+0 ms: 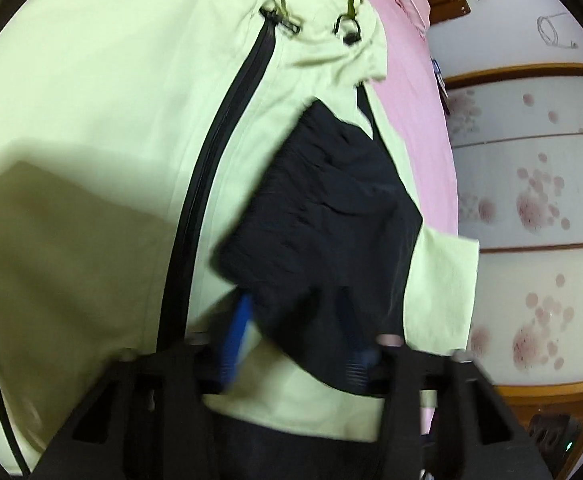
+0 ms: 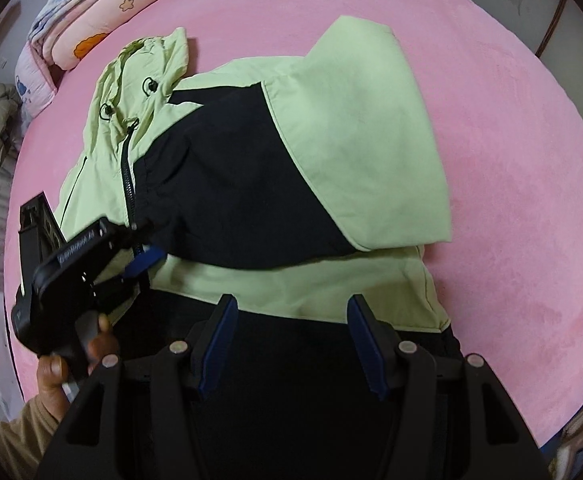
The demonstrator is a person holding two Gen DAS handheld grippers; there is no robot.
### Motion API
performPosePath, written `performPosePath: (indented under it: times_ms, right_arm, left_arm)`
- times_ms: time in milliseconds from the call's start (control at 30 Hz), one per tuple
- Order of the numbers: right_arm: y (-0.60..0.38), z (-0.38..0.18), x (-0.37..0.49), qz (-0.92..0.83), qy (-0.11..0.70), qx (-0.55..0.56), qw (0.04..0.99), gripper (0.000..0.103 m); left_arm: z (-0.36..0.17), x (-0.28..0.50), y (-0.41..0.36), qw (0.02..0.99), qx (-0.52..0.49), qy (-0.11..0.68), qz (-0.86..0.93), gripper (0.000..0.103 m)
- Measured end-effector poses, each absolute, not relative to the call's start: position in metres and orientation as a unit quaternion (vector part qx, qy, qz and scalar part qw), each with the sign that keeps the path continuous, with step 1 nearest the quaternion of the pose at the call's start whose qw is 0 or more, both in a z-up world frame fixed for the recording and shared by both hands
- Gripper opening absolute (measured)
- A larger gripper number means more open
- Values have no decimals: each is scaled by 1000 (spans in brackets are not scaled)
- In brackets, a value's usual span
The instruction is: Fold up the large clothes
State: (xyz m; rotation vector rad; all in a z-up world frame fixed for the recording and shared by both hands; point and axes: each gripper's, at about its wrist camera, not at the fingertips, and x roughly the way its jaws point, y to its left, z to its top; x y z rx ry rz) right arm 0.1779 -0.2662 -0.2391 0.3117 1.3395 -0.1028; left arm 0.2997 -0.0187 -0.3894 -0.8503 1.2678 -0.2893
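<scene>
Each tool is made of black plastic with two thick fingers, and each finger has a blue ribbed pad on its inner side. The right tool has round silver screws on top of its black arms. The left tool has small white letters on its black body, and the person's hand comes out of a tan sleeve.

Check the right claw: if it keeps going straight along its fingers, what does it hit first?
Most likely the jacket itself: the open right claw points steeply down at its black lower panel, right by the seam with the green band. Nothing shows between fingertips and fabric, though the gap is hard to judge.
</scene>
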Motion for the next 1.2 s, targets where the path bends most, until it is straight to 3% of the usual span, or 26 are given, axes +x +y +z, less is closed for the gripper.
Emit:
performPosePath:
  times_ms: [33, 267, 633, 900, 1200]
  right_arm:
    - [-267, -239, 179, -47, 618, 142, 771, 57]
    - [-269, -237, 183, -39, 613, 138, 777, 57]
    - [-262, -224, 184, -23, 595, 110, 796, 55]
    - [-285, -249, 191, -55, 611, 83, 785, 55]
    - [-294, -280, 193, -61, 615, -42, 785, 55]
  left_arm:
    - [-388, 301, -19, 716, -380, 572, -126, 10]
    - [-374, 303, -24, 734, -343, 571, -131, 4]
    - [-239, 270, 30, 842, -247, 471, -85, 4]
    - [-310, 222, 67, 789, -204, 580, 10, 8]
    - [-310, 215, 70, 790, -224, 571, 13, 15]
